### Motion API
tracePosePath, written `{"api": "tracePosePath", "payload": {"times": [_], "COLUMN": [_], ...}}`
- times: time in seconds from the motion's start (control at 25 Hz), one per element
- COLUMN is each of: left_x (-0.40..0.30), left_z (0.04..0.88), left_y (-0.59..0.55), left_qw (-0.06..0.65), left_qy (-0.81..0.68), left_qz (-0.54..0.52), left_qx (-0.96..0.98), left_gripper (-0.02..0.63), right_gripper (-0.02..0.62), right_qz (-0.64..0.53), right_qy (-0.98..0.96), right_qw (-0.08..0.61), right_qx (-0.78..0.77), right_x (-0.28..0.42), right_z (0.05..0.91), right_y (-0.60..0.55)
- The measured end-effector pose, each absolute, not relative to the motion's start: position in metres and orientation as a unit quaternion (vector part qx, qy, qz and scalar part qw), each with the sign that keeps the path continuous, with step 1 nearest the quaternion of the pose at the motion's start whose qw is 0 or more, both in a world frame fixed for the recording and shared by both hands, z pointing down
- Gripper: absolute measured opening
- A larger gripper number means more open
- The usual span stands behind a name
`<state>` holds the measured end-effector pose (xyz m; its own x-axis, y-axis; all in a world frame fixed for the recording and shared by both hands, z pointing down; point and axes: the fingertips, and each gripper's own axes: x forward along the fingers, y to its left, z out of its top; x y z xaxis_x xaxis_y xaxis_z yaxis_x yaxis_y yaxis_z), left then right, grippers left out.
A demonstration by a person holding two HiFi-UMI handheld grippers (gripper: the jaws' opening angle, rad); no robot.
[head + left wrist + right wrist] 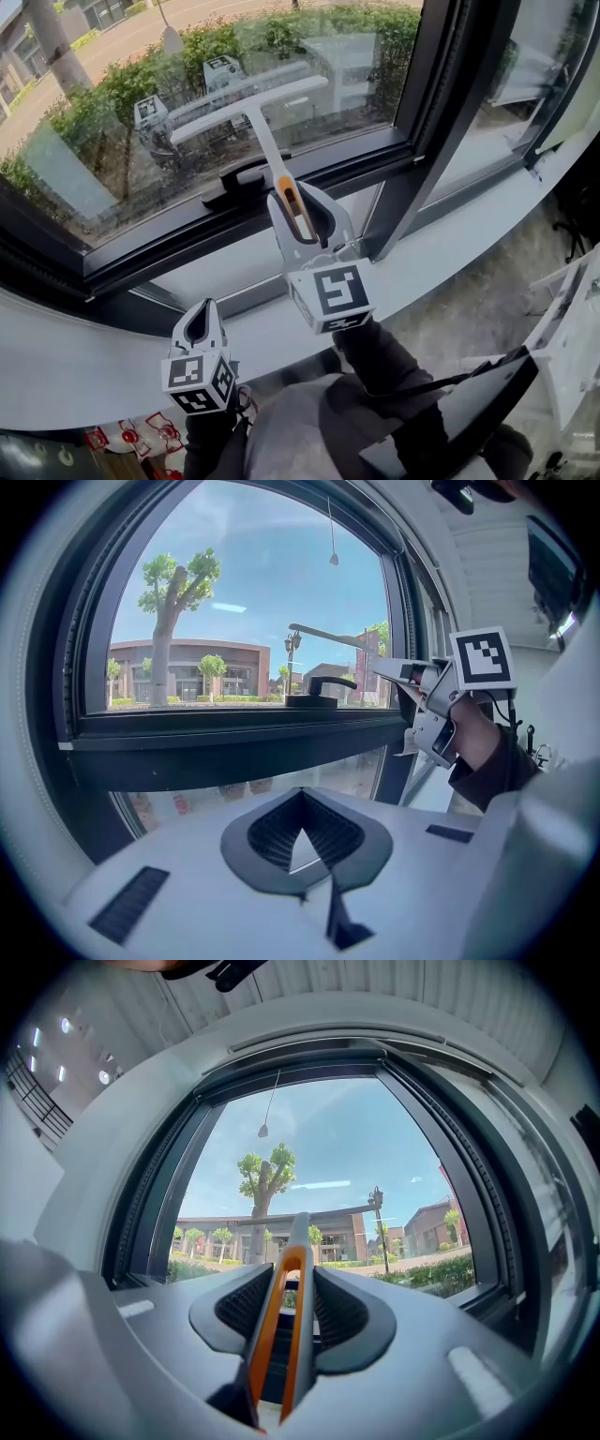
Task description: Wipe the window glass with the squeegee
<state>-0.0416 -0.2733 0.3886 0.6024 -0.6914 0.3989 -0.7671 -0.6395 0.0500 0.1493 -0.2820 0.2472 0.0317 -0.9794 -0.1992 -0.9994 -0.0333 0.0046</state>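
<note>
The right gripper [298, 214] was clamped on the grey-and-orange handle of a white T-shaped squeegee [261, 127], its jaws closed tight on either side of the orange strip, as the right gripper view showed [286, 1302]. The handle ran up and away from the jaws to the long white blade, which lay crosswise at the lower part of the window glass [94, 141]. Its reflection sat just above it, but whether the blade's edge touched the pane could not be told. Just below the blade, a black lever-shaped window handle [239, 178] sat on the dark window frame [159, 248].

The left gripper [199, 328] hung low and well apart from the squeegee, over the pale grey curved sill [84, 361]. Its jaws were together at the tips with nothing between them — only a small gap behind the tips [302, 841]. From that gripper's view the squeegee blade [323, 635] showed as a thin bar across the glass, held out by the right gripper [412, 677].
</note>
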Motion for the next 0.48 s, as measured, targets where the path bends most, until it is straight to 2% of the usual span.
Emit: {"api": "tracePosePath", "payload": {"times": [0.48], "left_x": [-0.038], "left_z": [0.39], "left_y": [-0.273], "left_qw": [0.104], "left_qy": [-0.396], "left_qz": [0.181], "left_qx": [0.894], "left_gripper": [0.0], "right_gripper": [0.13], "right_qz": [0.045], "right_qy": [0.694], "right_qw": [0.056], "right_qx": [-0.716], "right_x": [0.147], "right_z": [0.275], "right_y": [-0.279]}}
